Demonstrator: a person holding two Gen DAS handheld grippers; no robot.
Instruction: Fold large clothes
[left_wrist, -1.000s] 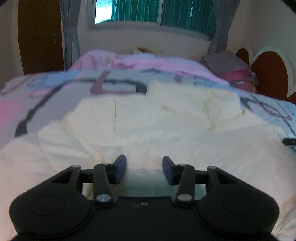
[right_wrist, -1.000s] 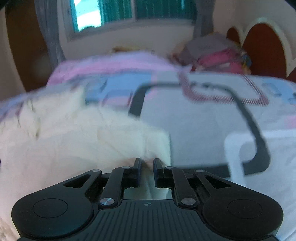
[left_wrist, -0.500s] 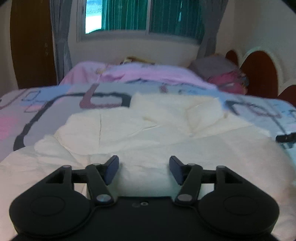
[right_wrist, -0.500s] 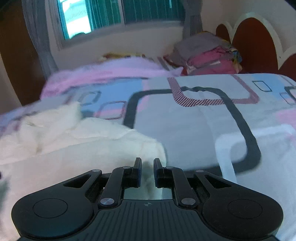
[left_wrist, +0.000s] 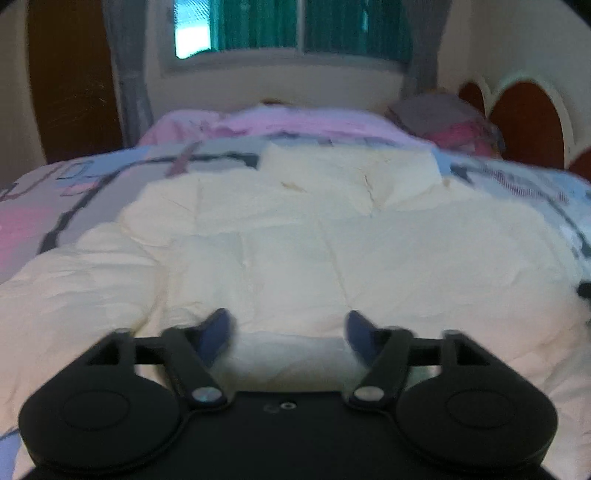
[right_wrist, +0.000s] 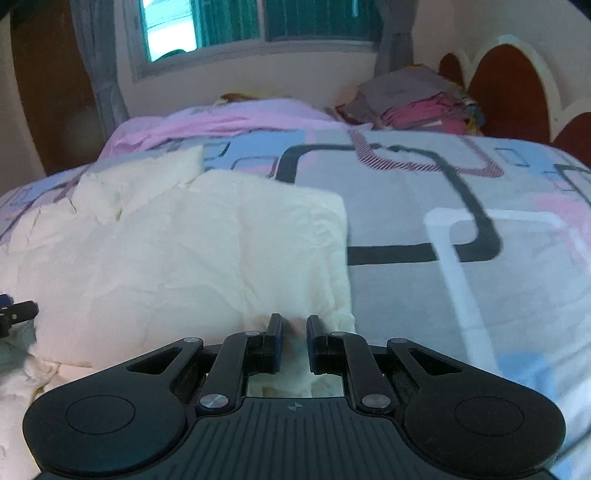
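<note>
A large cream-white garment (left_wrist: 295, 243) lies spread over the bed, wrinkled, with folded parts at its far end. It also shows in the right wrist view (right_wrist: 177, 251), filling the left half. My left gripper (left_wrist: 288, 328) is open, its blue-padded fingers wide apart just above the near part of the cloth, holding nothing. My right gripper (right_wrist: 293, 326) is shut on the garment's near right edge, with cloth pinched between its fingers. The left gripper's tip (right_wrist: 14, 314) shows at the left edge of the right wrist view.
The bed has a patterned sheet (right_wrist: 461, 221) in grey, blue and pink, and a pink blanket (right_wrist: 229, 118) at the far end. A stack of folded clothes (right_wrist: 413, 99) sits at the far right by the wooden headboard (right_wrist: 513, 88). A window (left_wrist: 295, 33) and door (left_wrist: 70, 74) are behind.
My left gripper's fingers have opened wider over the cloth. My right gripper stays shut on the garment's edge and has drawn it flatter across the bed.
</note>
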